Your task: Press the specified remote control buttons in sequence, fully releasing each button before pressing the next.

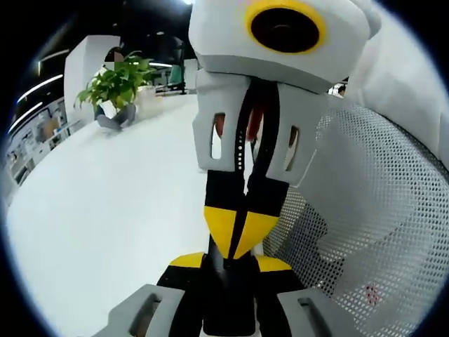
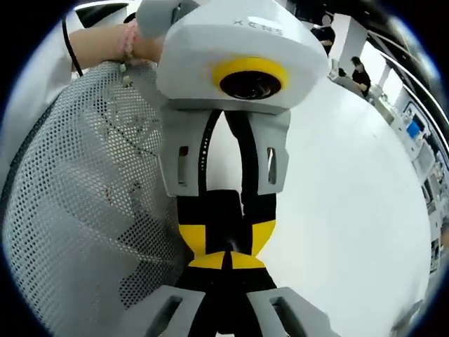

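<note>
On a plain white table (image 1: 105,225) in an open office, we see a potted plant (image 1: 116,84) at the far edge and grey mesh (image 2: 77,196) along one side. No writing is clear enough to read. The two grippers meet nose to nose. The right gripper (image 2: 228,261) has its yellow tips pressed together. The left gripper (image 1: 230,263) has its jaws apart with a dark slab (image 1: 228,298) between them; we cannot tell whether they grip it, or whether it is the remote. A wrist (image 2: 119,42) with a pink bracelet shows behind the left gripper.
</note>
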`<state>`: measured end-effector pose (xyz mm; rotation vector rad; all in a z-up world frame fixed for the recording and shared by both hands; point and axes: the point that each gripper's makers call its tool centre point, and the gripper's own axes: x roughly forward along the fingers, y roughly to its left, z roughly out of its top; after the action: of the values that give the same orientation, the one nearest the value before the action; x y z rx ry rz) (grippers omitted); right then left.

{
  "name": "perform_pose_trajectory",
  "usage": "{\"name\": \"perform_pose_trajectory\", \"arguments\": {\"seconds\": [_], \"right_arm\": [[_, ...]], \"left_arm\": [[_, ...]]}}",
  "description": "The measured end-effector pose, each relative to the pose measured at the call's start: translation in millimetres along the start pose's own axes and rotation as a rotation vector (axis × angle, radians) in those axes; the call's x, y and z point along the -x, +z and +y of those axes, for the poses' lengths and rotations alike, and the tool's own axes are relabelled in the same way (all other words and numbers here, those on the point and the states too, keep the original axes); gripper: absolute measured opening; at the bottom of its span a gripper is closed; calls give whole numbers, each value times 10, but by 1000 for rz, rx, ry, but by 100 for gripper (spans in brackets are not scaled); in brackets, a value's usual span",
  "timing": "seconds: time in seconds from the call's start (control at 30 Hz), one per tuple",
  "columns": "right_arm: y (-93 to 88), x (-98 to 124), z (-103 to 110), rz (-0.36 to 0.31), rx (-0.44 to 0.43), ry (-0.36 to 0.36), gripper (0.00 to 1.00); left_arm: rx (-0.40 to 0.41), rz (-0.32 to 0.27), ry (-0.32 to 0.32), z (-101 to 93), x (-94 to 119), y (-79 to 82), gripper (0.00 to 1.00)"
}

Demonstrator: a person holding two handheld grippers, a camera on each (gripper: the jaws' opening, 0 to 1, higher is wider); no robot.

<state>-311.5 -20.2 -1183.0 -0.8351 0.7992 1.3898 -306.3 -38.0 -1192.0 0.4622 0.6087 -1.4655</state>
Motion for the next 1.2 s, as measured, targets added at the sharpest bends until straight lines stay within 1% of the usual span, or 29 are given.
{"name": "perform_pose_trajectory", "arguments": {"seconds": [0.17, 0.3, 0.4, 0.63, 0.73, 0.8, 0.9, 1.07, 1.13, 1.2], "right_arm": [[69, -6, -23, -28, -24, 3, 0], [83, -35, 0, -21, -18, 24, 0], [78, -46, 13, -7, 12, 24, 0], [88, -75, 2, 33, 27, 15, 0], [87, -87, 2, 54, 27, -4, 0], [86, -87, -7, 48, 28, -18, 0], [84, -84, -19, 27, 2, -30, 0], [86, -87, -18, 34, 3, -42, 0], [84, -85, -22, 31, -5, -39, 0], [79, -79, -29, 17, -30, -32, 0]], "left_arm": [[4, -3, 1, 0, 0, 0, 25], [4, -3, 0, -2, 2, 2, 25], [5, -3, 0, -3, 1, 2, 25], [-3, 1, 0, -3, -1, -2, 25], [-7, 3, 2, -1, -2, -4, 25], [-5, 4, 5, 5, 3, -8, 25], [-9, 5, 7, 5, 3, -8, 25], [-26, 15, 14, -1, -1, -7, 25], [-71, 51, 29, 1, -4, -24, 25], [-45, 53, 37, 3, -10, -16, 25]]}}
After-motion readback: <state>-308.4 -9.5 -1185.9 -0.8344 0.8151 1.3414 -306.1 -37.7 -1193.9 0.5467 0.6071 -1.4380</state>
